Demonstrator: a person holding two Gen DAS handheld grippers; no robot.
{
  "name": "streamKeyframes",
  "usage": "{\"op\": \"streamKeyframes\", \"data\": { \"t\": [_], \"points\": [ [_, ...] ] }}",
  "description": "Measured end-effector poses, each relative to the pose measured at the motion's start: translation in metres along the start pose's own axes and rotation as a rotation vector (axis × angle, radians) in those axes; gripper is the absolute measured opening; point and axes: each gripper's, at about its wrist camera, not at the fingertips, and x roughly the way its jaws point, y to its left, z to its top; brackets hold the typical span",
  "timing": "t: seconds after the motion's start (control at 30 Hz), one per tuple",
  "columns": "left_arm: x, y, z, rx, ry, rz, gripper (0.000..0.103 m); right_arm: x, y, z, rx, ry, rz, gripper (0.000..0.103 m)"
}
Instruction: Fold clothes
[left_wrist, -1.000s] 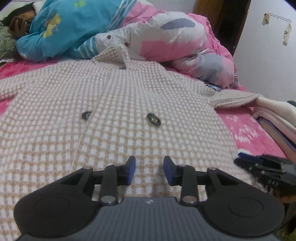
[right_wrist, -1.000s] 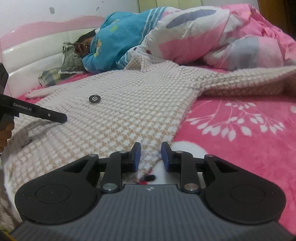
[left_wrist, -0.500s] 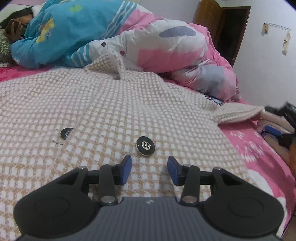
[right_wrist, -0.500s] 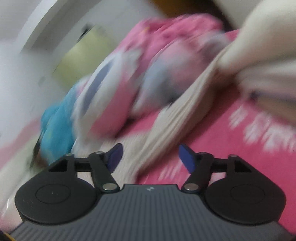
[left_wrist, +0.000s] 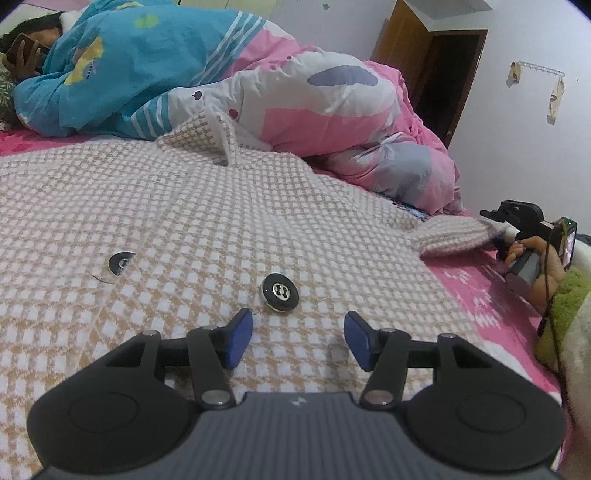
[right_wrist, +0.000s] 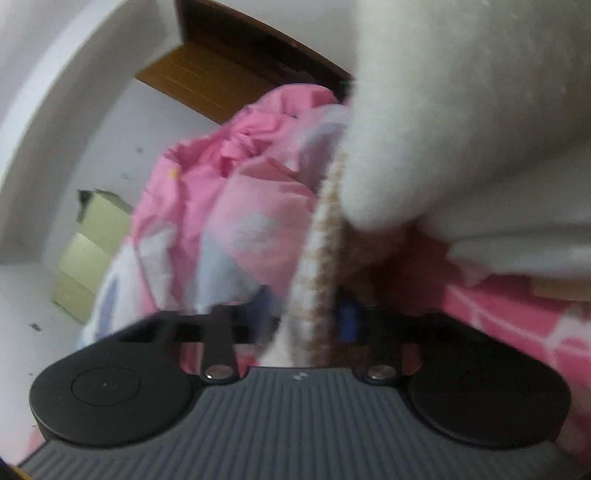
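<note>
Left wrist: L tongs (left_wrist: 298, 339) opening, empty, over checked coat (left_wrist: 207, 229); R tongs (right_wrist: 306, 325) closing on sleeve (right_wrist: 325, 251).

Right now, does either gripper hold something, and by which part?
The right gripper is closing on the checked coat's sleeve end. The left gripper is opening, holding nothing.

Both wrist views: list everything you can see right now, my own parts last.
Checked beige-and-white knit coat: one, spread flat on the bed.
Black round buttons: two, on the coat front.
Coat sleeve: one, beige, stretched right.
Pink floral bedsheet: one, under the coat.
Pink-white-blue quilt: one, behind the coat, over a lying person.
Brown door: one, far wall.
Left tool: above the coat, jaws opening, nothing between.
Right tool: jaws closing around the sleeve end.
</note>
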Motion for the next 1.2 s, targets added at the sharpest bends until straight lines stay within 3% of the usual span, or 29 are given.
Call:
{"op": "streamKeyframes", "data": {
  "t": [0.17,0.27,0.37,0.43,0.47,0.5,0.53,0.57,0.6,0.7,0.8,0.9,1.1,1.2],
  "points": [
    [0.001,-0.001,-0.001,0.004,-0.004,0.002,0.057,-0.014,0.037,-0.009,-0.151,-0.049,0.121,0.017],
    [0.001,-0.002,-0.002,0.005,-0.008,0.003,0.057,-0.021,0.082,-0.019,-0.306,-0.035,0.227,0.017],
    [0.001,-0.002,-0.002,0.004,-0.010,0.003,0.057,-0.030,0.140,-0.049,-0.546,0.023,0.370,0.020],
    [0.001,-0.001,-0.002,0.003,-0.012,0.003,0.057,-0.039,0.175,-0.090,-0.752,0.124,0.486,0.022],
    [0.001,-0.001,-0.002,0.002,-0.013,0.002,0.057,-0.044,0.192,-0.111,-0.854,0.176,0.543,0.030],
    [0.000,-0.001,-0.002,0.002,-0.013,0.002,0.057,-0.043,0.205,-0.134,-0.954,0.265,0.602,0.048],
    [0.000,-0.001,-0.002,0.002,-0.014,0.002,0.057,-0.048,0.213,-0.161,-1.048,0.363,0.656,0.059],
    [0.001,-0.001,-0.002,0.002,-0.014,0.001,0.057,-0.053,0.216,-0.188,-1.143,0.460,0.697,0.078],
    [0.001,-0.001,-0.002,0.001,-0.015,0.000,0.057,-0.060,0.213,-0.209,-1.231,0.503,0.719,0.085],
    [0.000,0.000,-0.001,-0.001,-0.016,-0.002,0.057,-0.081,0.201,-0.260,-1.469,0.592,0.767,0.085],
    [0.000,0.000,0.000,-0.001,-0.017,-0.003,0.057,-0.081,0.196,-0.255,-1.454,0.602,0.749,0.086],
    [0.000,0.000,0.000,0.001,-0.017,-0.001,0.057,-0.074,0.190,-0.219,-1.274,0.577,0.735,0.090],
    [-0.001,-0.003,0.002,0.005,-0.008,0.012,0.057,-0.009,0.131,-0.126,-0.612,0.493,0.668,0.092],
    [-0.004,-0.006,0.010,-0.024,0.025,0.039,0.057,0.023,0.058,-0.108,-0.244,0.462,0.675,0.096]
  ]
}}
